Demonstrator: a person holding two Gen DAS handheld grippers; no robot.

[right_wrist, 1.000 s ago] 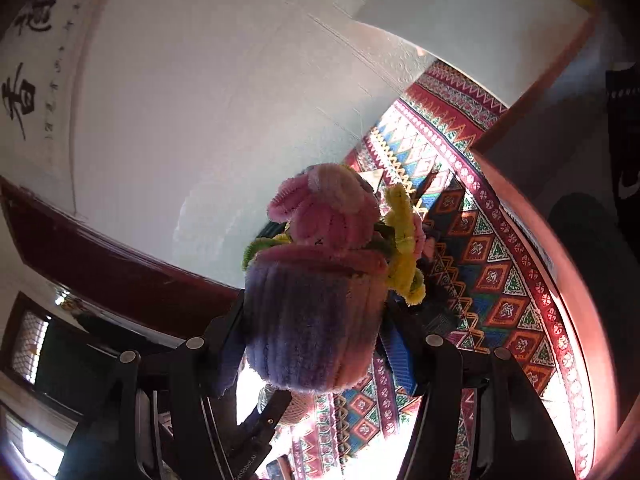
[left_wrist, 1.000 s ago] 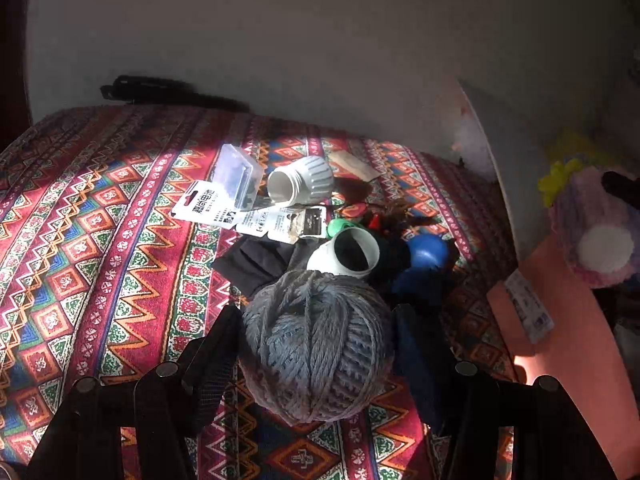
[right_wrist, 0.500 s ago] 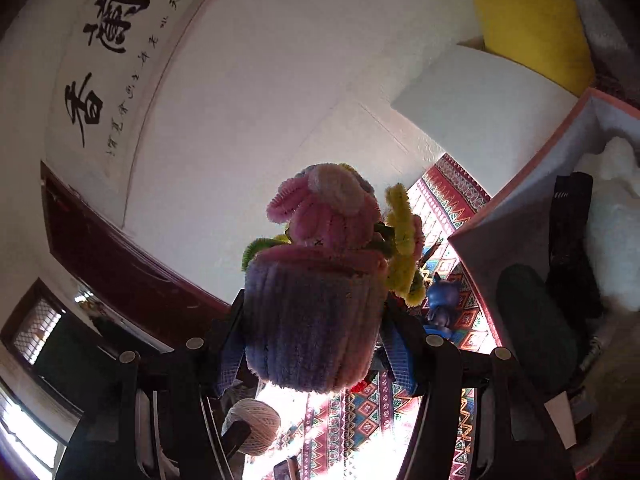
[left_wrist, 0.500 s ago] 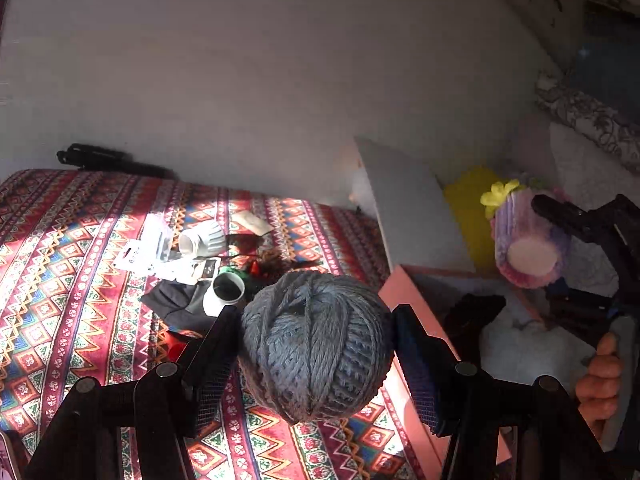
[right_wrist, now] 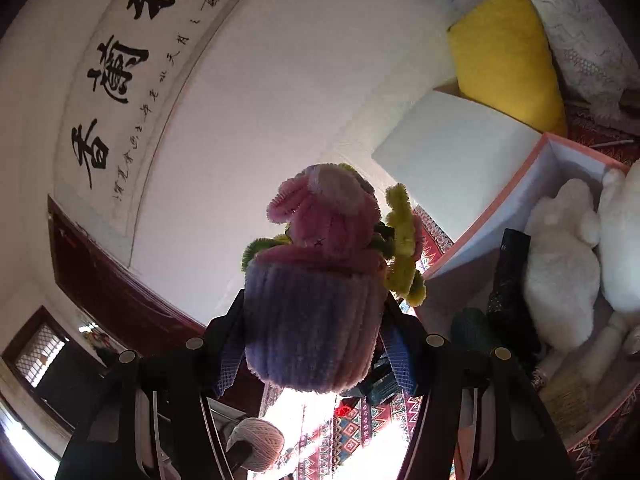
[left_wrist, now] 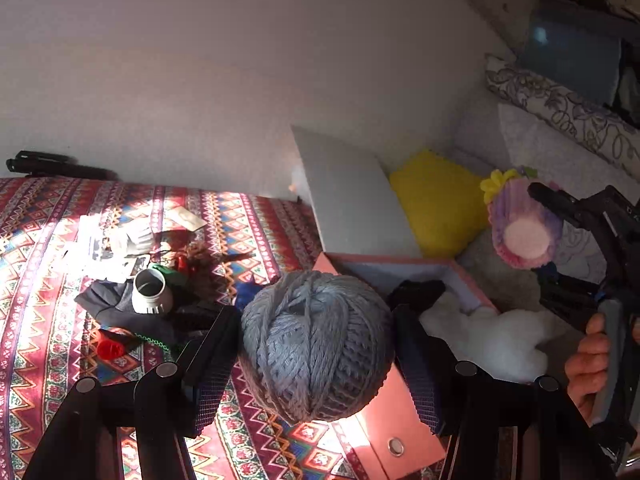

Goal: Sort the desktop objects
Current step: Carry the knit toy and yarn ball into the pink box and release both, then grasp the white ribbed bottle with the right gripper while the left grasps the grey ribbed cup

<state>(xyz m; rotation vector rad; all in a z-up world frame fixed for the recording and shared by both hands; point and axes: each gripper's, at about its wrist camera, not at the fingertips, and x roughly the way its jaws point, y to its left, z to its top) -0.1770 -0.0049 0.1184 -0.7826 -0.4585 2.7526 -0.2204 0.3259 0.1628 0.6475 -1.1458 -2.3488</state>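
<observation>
The left gripper [left_wrist: 316,344], clamped on a grey yarn ball [left_wrist: 316,344], hangs over the near-left corner of the open pink box [left_wrist: 400,412], while the right gripper [right_wrist: 312,320], gripping a fuzzy plush flower pot [right_wrist: 312,320], hovers above the box's far right side.

Patterned cloth [left_wrist: 48,300] (pink box [left_wrist: 394,412] atop)
</observation>
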